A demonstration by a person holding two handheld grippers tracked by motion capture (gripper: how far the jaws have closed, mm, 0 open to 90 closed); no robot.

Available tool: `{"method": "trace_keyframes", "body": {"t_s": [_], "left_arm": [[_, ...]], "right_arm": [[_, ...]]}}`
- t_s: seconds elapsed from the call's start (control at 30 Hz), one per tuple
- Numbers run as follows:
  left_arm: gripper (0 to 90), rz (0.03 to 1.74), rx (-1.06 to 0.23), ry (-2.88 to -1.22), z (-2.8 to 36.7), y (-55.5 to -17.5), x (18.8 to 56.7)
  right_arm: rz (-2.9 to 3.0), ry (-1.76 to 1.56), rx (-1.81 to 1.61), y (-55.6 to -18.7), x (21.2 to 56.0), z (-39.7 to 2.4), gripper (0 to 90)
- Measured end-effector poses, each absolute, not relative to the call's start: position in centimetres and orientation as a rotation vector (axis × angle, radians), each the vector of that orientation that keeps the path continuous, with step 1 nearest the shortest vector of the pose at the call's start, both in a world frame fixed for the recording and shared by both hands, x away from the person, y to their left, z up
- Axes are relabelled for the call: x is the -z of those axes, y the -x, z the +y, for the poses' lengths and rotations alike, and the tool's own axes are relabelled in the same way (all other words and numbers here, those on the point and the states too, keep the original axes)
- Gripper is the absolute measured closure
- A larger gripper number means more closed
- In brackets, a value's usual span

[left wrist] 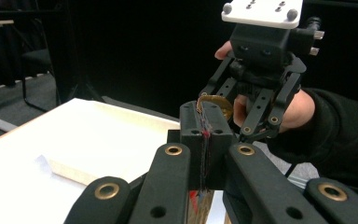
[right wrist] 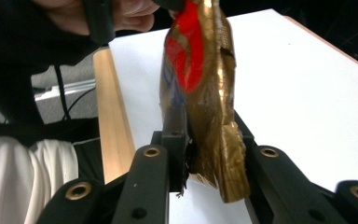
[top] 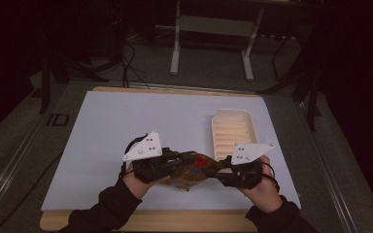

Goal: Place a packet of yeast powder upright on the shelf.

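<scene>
Both claws are clamped on the gold packet (top: 194, 170), left claw (top: 177, 162) on one end and right claw (top: 223, 171) on the other, holding it just above the worktop (top: 126, 126). Looks like they're set to tear it open, tray (top: 233, 128) waiting nearby.

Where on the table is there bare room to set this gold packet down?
Bare table lies left of the white ribbed tray, from the far edge down to the left gripper. The near middle is crowded: both grippers, the right gripper included, grip the gold packet there, with the tray just behind.
</scene>
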State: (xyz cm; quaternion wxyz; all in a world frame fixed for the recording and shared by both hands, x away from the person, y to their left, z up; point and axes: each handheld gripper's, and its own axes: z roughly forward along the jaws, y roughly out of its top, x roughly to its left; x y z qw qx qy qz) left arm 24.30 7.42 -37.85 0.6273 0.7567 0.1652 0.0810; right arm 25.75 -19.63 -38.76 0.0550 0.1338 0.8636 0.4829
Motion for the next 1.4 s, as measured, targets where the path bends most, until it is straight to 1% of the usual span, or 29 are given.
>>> {"method": "trace_keyframes", "body": {"t_s": [0.3,0.4,0.47,0.57,0.6,0.7,0.8,0.83,0.87,0.9,0.97,1.1,1.23,1.4], "left_arm": [[88.7,0.366,-0.172,-1.744,7.8,-24.5,38.0],[83.4,0.359,-0.149,-1.739,7.9,-24.6,38.0],[72.7,0.343,-0.126,-1.727,7.9,-24.7,38.0],[54.4,0.333,-0.156,-1.700,8.0,-24.5,37.8],[50.1,0.332,-0.159,-1.695,8.1,-24.5,37.8],[30.9,0.342,-0.192,-1.664,8.5,-24.4,37.7],[20.2,0.397,-0.190,-1.661,9.1,-24.4,37.9],[15.3,0.397,-0.190,-1.661,9.1,-24.4,37.9],[10.2,0.443,-0.273,-1.703,9.6,-24.3,38.2],[7.6,0.467,-0.288,-1.704,9.9,-24.3,38.4],[2.9,0.492,-0.276,-1.694,10.5,-24.4,38.9],[2.8,0.516,-0.305,-1.713,11.6,-24.3,39.7],[2.9,0.520,-0.391,-1.727,12.6,-24.2,40.9],[2.9,0.548,-0.392,-1.726,13.7,-24.2,42.3]], "right_arm": [[2.658,-0.338,-1.441,-25.9,38.7,-19.5,79.5],[2.665,-0.328,-1.432,-25.9,38.5,-19.5,80.1],[2.671,-0.326,-1.427,-25.9,38.4,-19.5,80.4],[2.670,-0.320,-1.409,-25.9,38.3,-19.5,80.7],[2.668,-0.319,-1.410,-25.9,38.3,-19.4,80.7],[2.658,-0.316,-1.416,-26.1,38.0,-19.6,80.7],[2.641,-0.314,-1.414,-26.5,37.6,-20.0,80.8],[2.641,-0.314,-1.414,-26.5,37.6,-20.0,80.8],[2.615,-0.316,-1.419,-26.7,37.0,-20.5,80.9],[2.610,-0.320,-1.417,-26.8,36.7,-20.6,80.9],[2.591,-0.319,-1.417,-27.0,36.2,-21.0,80.9],[2.556,-0.326,-1.405,-27.6,35.0,-21.8,81.0],[2.511,-0.347,-1.407,-28.4,33.9,-22.7,81.1],[2.466,-0.371,-1.384,-29.4,33.2,-23.7,81.1]]}}
